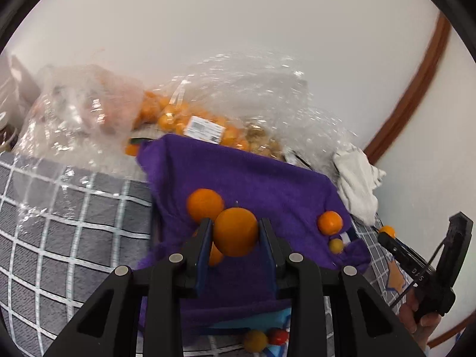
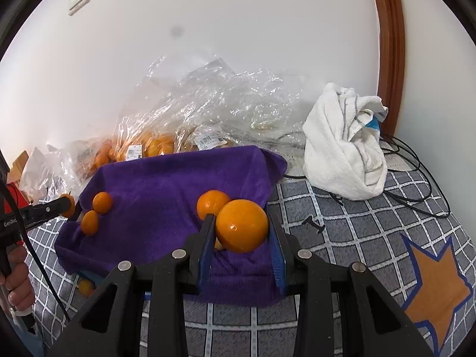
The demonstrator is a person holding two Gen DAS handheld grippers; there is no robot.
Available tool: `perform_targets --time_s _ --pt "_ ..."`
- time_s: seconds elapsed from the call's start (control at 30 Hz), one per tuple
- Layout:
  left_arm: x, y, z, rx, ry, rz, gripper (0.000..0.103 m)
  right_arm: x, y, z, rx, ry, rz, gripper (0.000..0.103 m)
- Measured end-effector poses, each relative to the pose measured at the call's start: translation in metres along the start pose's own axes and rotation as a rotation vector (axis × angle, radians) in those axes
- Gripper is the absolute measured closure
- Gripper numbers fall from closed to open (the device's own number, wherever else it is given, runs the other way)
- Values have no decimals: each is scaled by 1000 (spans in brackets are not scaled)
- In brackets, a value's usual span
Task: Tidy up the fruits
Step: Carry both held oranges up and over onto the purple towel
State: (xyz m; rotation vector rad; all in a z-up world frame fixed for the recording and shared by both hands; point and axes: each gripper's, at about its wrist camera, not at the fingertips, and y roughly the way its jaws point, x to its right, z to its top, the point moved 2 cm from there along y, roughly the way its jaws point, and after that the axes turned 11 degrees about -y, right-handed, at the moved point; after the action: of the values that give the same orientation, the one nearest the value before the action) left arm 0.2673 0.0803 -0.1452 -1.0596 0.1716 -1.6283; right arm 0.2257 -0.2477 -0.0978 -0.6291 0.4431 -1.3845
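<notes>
Oranges in both grips. The left gripper [image 1: 235, 232] has its blue pads pressed on one orange [image 1: 235, 231], held above the purple towel [image 1: 267, 184]; the right gripper [image 2: 241, 229] is clamped narrow on a bigger orange [image 2: 241, 225] over the towel's right part.

Loose fruit sits on the towel: an orange behind the left gripper's load [image 1: 204, 204], another near the right edge [image 1: 329, 222] with a small yellow fruit [image 1: 336, 245] just beside it. Near the left camera, a yellow fruit [image 1: 255, 340] and a red one [image 1: 278, 336] lie touching on the checked grey bedcover [image 2: 342, 229].

Far side, crinkled clear plastic bags [image 2: 184, 113] of small oranges crowd the wall, with barcode labels [image 2: 208, 141] too blurred to read. A bunched white towel [image 2: 345, 148] stands right, black cables [image 2: 422, 184] trailing beside it. An orange star [image 2: 437, 285] is printed on the cover. The left handle reads "GenRo", cut off.
</notes>
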Motion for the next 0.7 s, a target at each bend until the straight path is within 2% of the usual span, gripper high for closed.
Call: perform_targets --time_s 0.13,0.33,0.53,0.7 --pt "-15 -1 6 20 -36 38 73 -4 6 4 9 -6 19 69" --pt "-20 -1 5 23 -30 46 73 -22 24 -5 -39 -65 72 69" --pt "-1 9 -9 -55 8 -15 73 -38 36 -19 -85 -123 146 69" --pt "10 18 -21 -114 35 -15 73 -44 44 -26 -121 -141 167 69"
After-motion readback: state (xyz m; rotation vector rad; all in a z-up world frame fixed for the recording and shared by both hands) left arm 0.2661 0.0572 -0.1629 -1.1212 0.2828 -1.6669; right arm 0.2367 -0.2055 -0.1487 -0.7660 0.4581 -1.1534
